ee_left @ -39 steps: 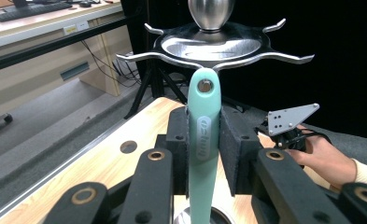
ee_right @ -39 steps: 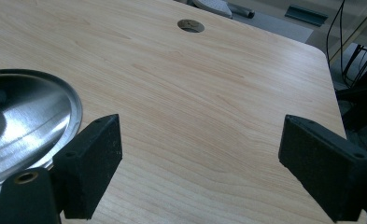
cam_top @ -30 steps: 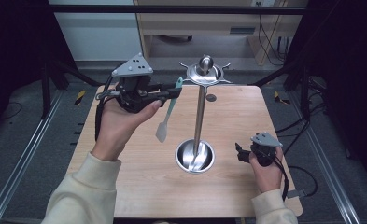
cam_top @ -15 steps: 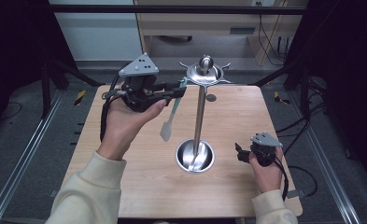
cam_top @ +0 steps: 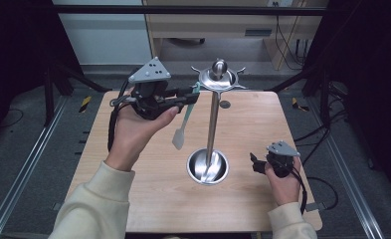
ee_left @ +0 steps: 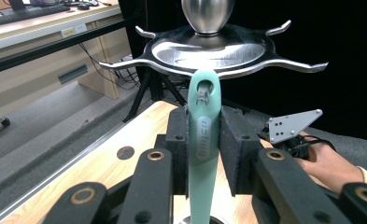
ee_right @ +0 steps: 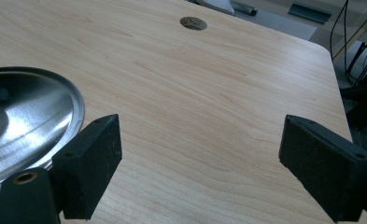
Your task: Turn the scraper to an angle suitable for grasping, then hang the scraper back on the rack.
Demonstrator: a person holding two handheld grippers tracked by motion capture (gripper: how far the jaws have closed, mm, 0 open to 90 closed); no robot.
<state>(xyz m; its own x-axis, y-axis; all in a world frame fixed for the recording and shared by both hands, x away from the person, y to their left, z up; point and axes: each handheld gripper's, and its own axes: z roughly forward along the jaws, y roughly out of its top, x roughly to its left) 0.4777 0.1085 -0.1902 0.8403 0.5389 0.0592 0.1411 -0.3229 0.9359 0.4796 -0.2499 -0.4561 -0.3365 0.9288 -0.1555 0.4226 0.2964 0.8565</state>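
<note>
At upper centre, the left gripper (cam_top: 195, 93) pinches a mint spatula (cam_top: 181, 127) beside the steel utensil stand (cam_top: 214, 124); lower right, the right gripper (cam_top: 253, 162) gapes.

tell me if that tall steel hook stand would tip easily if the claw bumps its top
Probably somewhat. The stand is a thin pole with a wide hook disc up high, so a knock at the top has leverage. Its dished round base looks broad and solid, which should resist light nudges. The polished steel may also slide on the smooth wooden table.
</note>
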